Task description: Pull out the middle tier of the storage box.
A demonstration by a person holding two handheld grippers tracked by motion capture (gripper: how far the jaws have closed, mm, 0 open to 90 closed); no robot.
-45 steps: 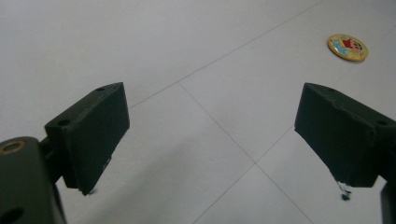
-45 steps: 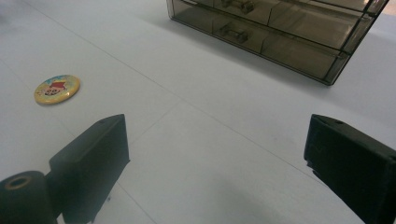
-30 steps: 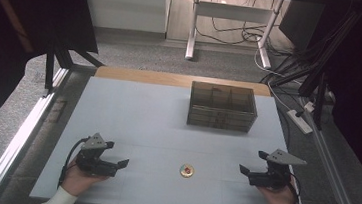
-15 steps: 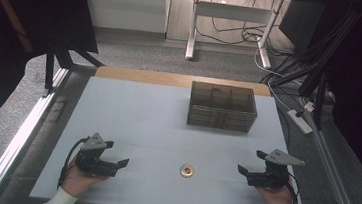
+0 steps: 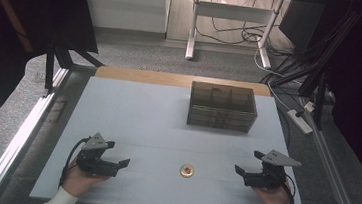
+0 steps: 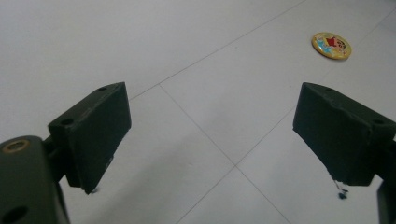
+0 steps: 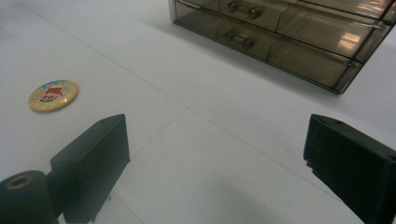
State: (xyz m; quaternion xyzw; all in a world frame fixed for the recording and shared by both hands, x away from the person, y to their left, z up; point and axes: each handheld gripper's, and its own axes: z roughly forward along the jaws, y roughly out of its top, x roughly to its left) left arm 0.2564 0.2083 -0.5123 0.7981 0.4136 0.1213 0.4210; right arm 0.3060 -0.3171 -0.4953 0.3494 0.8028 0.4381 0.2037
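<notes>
Counter [image 5: 133,112] pale grey-white, faint seams across it. Smoky see-through drawer box [image 5: 223,106] at far centre-right, drawers closed with small handles. Left gripper [image 5: 117,164] low at near left, held in hand, jaws wide apart, nothing between. Right gripper [image 5: 240,171] at near right, jaws wide apart too, empty. Round yellow badge [image 5: 187,171] lies flat between both grippers, well apart from each, near front edge.

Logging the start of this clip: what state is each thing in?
Left gripper: open, empty, low over the table.
Right gripper: open, empty.
Badge: flat on the table, untouched, between the grippers.
Drawer box: drawers shut.
</notes>
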